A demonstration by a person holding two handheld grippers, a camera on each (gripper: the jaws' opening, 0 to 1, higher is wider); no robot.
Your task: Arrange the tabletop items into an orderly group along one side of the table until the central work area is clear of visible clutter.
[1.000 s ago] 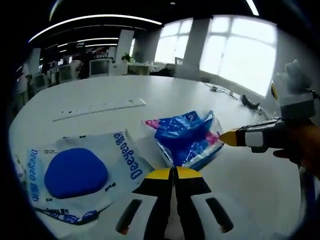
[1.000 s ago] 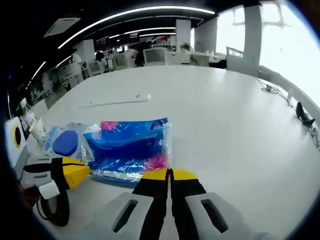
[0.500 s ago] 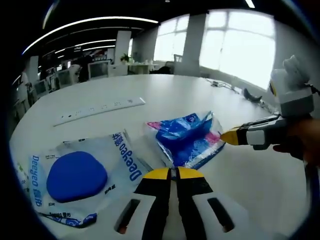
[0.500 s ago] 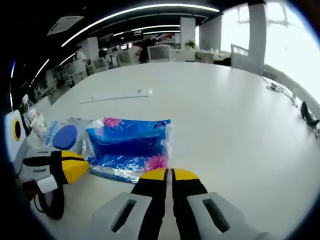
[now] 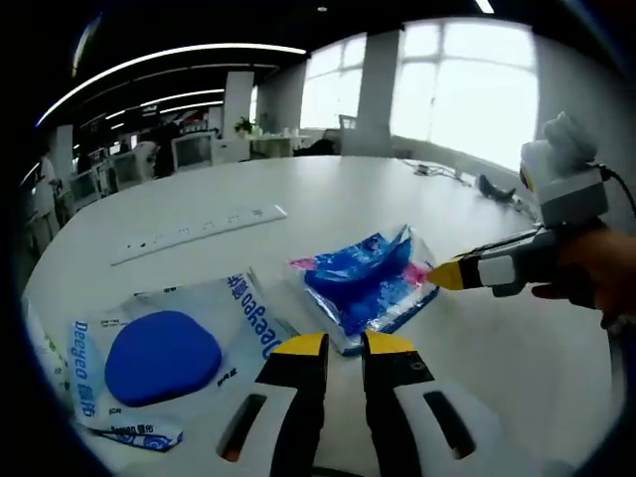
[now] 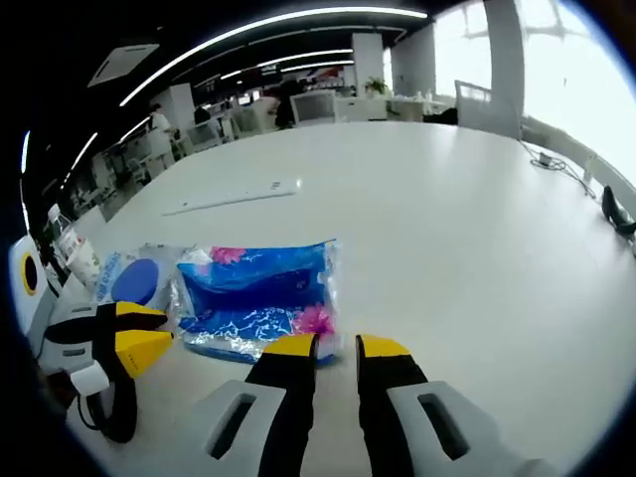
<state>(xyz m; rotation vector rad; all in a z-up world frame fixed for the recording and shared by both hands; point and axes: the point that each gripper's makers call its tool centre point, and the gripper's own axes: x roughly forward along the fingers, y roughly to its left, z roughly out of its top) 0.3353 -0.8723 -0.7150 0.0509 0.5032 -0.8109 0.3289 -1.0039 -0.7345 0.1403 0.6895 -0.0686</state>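
Office windows glow behind my white worktop [image 5: 328, 194], where the blue tissue pack [image 5: 368, 283] lies at centre frame in the left gripper view, with the blue pad in its clear bag [image 5: 164, 353] at lower left. My left gripper [image 5: 343, 345] hangs slightly parted and empty just below the pack. My right gripper [image 6: 338, 346] is likewise a little open, holding nothing, beside the pack's edge.

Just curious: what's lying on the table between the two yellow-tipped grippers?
In the right gripper view, the blue tissue pack lies between the left gripper and right gripper.
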